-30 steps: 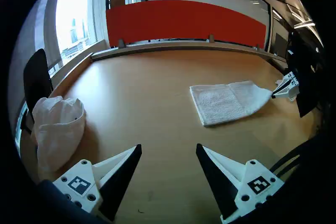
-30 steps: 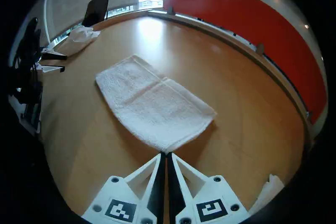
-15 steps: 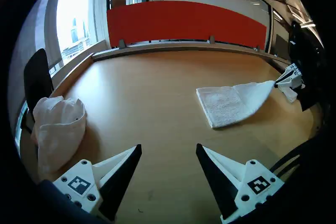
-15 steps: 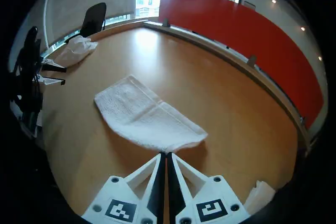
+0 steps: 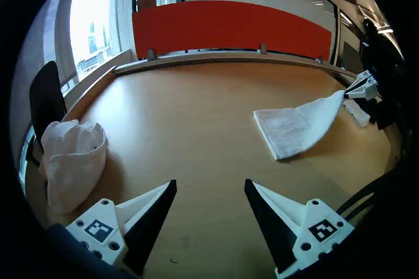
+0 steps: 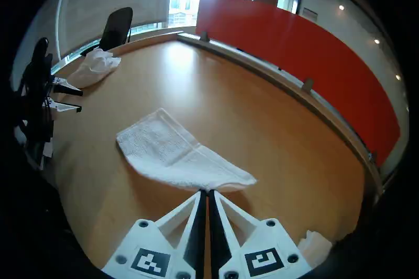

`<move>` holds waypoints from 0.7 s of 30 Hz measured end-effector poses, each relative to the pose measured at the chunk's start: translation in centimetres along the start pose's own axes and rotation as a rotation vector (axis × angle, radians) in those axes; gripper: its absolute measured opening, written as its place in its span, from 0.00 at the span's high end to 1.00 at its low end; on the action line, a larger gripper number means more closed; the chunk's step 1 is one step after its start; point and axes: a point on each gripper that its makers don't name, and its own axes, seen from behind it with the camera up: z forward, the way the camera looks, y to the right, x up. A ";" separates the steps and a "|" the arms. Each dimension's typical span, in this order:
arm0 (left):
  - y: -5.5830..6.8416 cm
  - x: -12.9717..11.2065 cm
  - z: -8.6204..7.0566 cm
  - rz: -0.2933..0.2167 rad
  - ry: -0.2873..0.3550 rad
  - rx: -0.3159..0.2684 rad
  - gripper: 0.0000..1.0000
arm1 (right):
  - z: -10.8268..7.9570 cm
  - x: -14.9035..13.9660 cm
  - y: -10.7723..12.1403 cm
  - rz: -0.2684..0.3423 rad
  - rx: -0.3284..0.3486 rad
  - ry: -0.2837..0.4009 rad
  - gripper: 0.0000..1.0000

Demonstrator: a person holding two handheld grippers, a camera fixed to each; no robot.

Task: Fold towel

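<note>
The wooden table (image 5: 183, 122) spreads across both views, bounded at its far edge by a long red partition (image 5: 230, 28). A white bundle of cloth (image 5: 70, 161) sits at the table's left end beside a dark chair (image 5: 44, 98). The towel (image 6: 173, 156), already doubled into 1 thick strip, lies toward the right part of the table, its far half flat on the wood and its near corner raised off it. The right gripper (image 6: 207, 192) has its 2 fingers pinched together on that corner. The left gripper (image 5: 209, 183) hangs well apart from the towel, spread wide and carrying nothing.

The step in hand looks like carrying the lifted corner over onto the flat half. To do it well, the pinch should travel up and across in 1 smooth arc, low enough that the far half does not drag, and land with edge meeting edge. The idle gripper could pin the resting end if it starts to slide.

Against 1.0 s ago, the corner stands clearly higher, less of the towel rests flat, and its footprint has narrowed; the left gripper's spread is unchanged.
</note>
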 end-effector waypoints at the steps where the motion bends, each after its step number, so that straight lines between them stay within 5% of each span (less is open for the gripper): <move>1: 0.0 0.0 0.0 0.000 0.000 0.000 0.04 | 0.0 0.2 0.0 -0.003 0.001 0.002 0.97; 21: -0.3 -0.3 -0.9 -0.008 -0.003 0.009 0.04 | 1.3 7.0 -4.1 -0.125 0.104 0.065 0.97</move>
